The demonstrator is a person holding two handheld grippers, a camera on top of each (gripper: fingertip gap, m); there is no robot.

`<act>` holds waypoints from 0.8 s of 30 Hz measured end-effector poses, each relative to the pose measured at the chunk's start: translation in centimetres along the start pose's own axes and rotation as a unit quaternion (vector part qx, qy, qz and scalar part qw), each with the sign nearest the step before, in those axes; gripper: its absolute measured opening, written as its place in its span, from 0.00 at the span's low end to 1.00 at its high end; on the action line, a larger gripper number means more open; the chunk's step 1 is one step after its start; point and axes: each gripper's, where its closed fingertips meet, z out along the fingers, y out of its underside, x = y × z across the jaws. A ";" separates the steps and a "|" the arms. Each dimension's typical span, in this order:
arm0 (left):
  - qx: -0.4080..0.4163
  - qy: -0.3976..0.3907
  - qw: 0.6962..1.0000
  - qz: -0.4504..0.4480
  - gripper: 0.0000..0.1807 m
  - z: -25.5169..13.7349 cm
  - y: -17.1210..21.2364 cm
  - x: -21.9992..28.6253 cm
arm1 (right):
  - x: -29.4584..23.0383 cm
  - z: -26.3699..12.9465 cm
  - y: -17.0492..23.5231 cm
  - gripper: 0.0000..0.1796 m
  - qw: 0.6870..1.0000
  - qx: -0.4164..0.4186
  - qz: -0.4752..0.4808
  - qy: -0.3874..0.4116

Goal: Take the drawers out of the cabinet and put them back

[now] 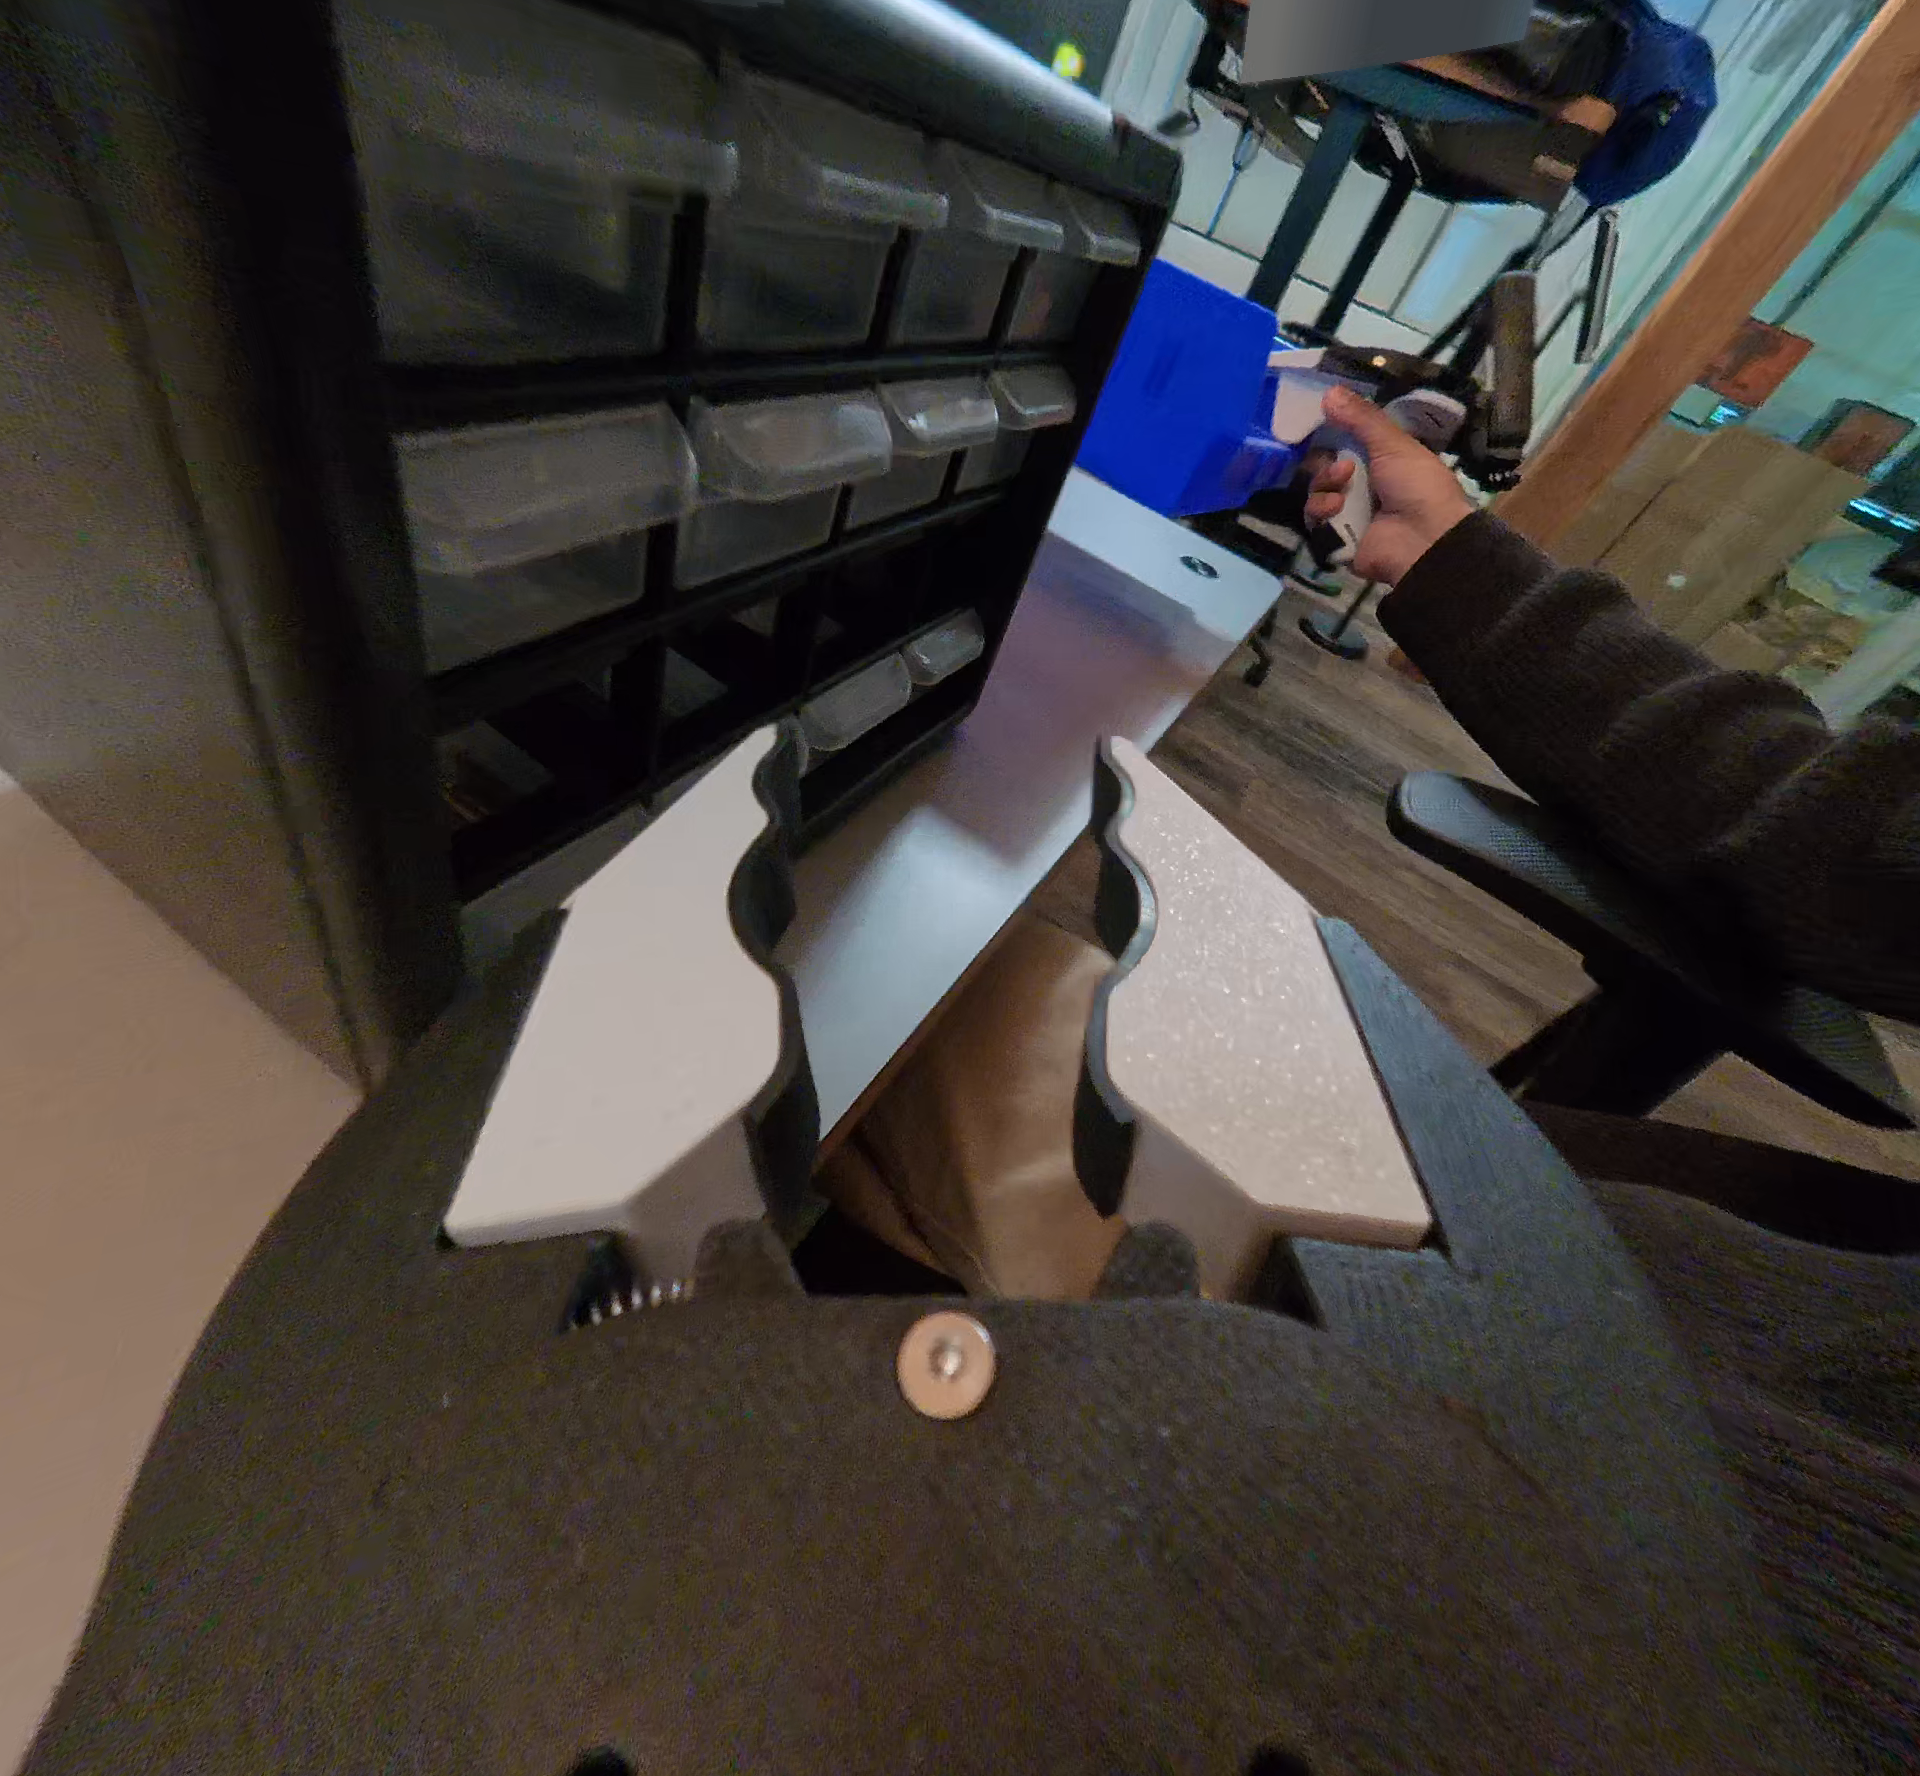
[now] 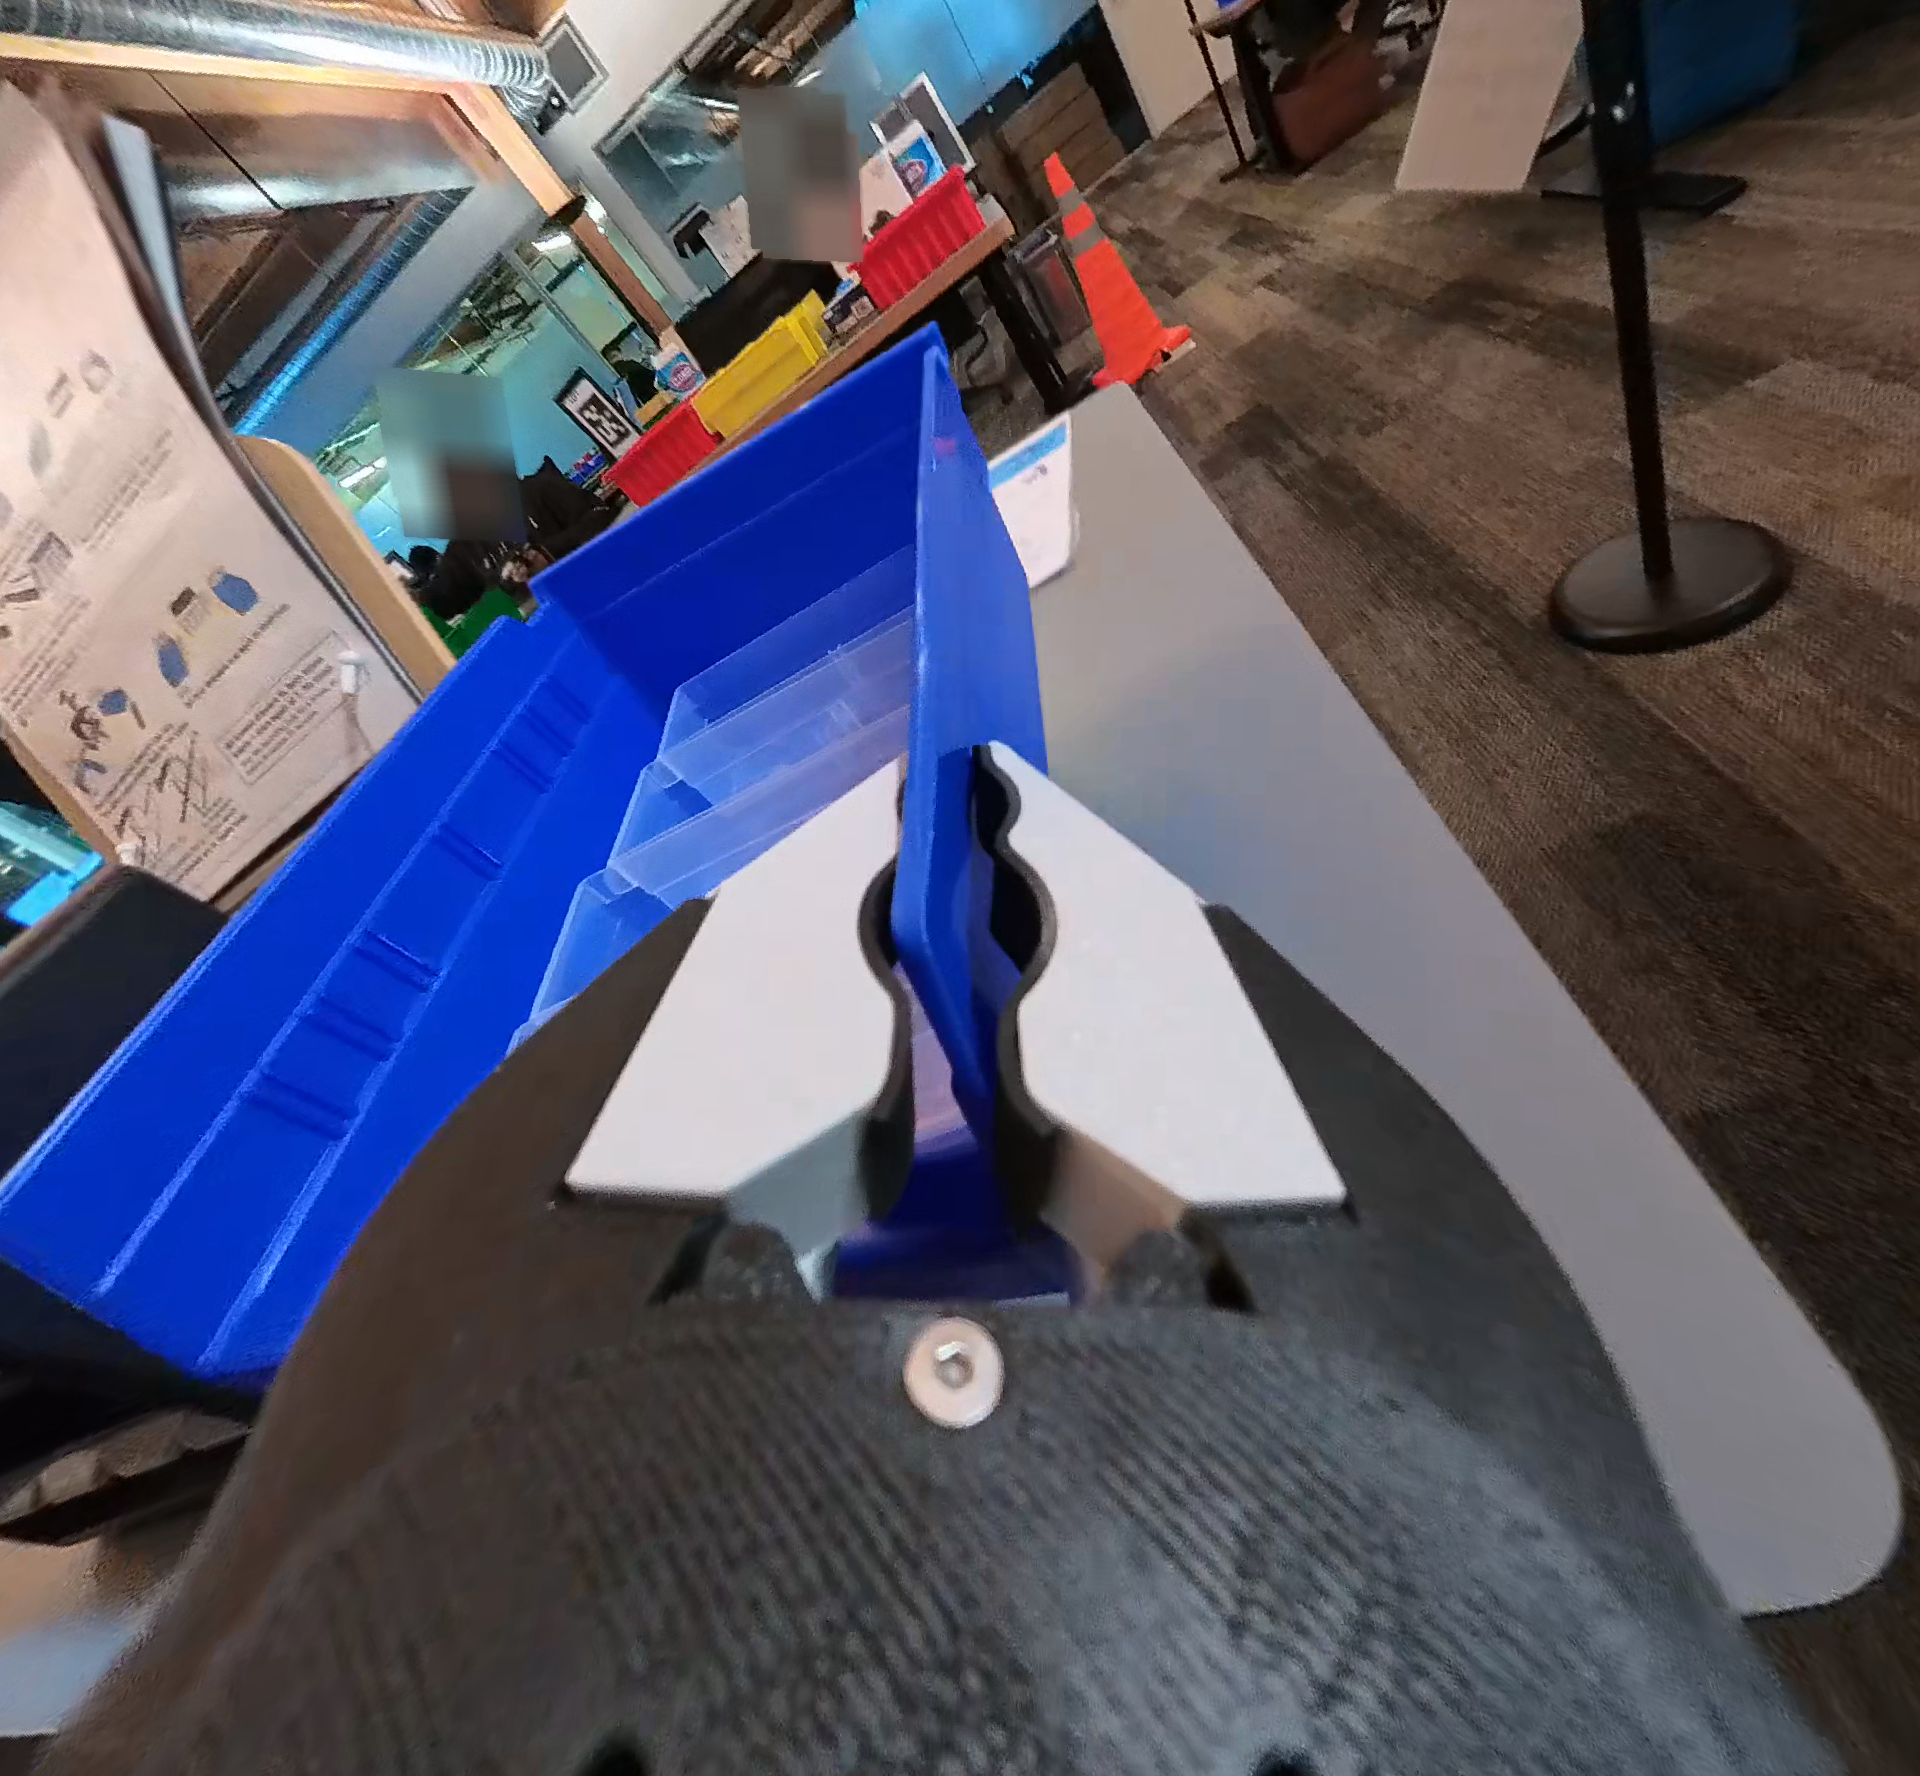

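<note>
Drawers of clear plastic (image 1: 540, 500) fill the top two rows of the black plastic cabinet (image 1: 1122, 292), which stands on the pale grey bench (image 1: 1101, 625). In the bottom row only two small ones (image 1: 894, 687) sit toward the right end, and the slots to their left gape dark. More clear plastic drawers (image 2: 769, 770) lie stacked inside the long blue plastic bin (image 2: 343, 988) on the same bench, just right of the cabinet.

We judge the removal step to be well along, or the return about to begin; we cannot tell which. Our right tool (image 2: 956, 947) is clamped on the bin's near side wall, steadying or shifting it, with the stacked drawers just beyond its left finger. In the left wrist view that tool (image 1: 1299, 407) shows far off, held in a hand (image 1: 1382, 500) beside the bin.

Our left tool (image 1: 935, 947) hangs with its jaws parted and nothing between them, low in front of the cabinet, with the bench edge behind the gap. The bottom-row drawers lie just above and beyond its left fingertip (image 1: 774, 760), near but apart.

Next, the left tool would need to rise slightly, square up to a drawer's front lip and close on it, or else reach across to the bin for a drawer to slide into a vacant slot.
</note>
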 end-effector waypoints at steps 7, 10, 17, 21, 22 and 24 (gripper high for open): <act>0.109 -0.122 0.986 0.006 0.20 -7.8 -6.8 -3.5 | -6.1 -1.2 -2.9 0.02 0.999 -0.008 -0.053 -0.006; 0.080 -0.263 0.961 0.008 0.40 -13.1 -8.0 -9.6 | -9.1 -1.8 -4.2 0.02 0.997 -0.011 -0.062 -0.033; -0.093 -0.561 0.822 0.034 0.61 -24.5 -3.3 -22.3 | -18.0 -2.8 -7.0 0.02 0.987 -0.055 -0.082 -0.125; -0.152 -0.559 0.815 0.010 0.55 -24.6 0.4 -25.8 | -25.1 -2.7 -6.6 0.03 0.972 -0.082 -0.117 -0.187; -0.158 -0.558 0.815 0.005 0.53 -24.5 1.0 -26.5 | -27.1 -2.5 -6.1 0.03 0.967 -0.091 -0.122 -0.206; -0.165 -0.541 0.824 -0.014 0.39 -23.8 2.1 -27.3 | -31.2 -2.0 -4.6 0.03 0.954 -0.110 -0.130 -0.247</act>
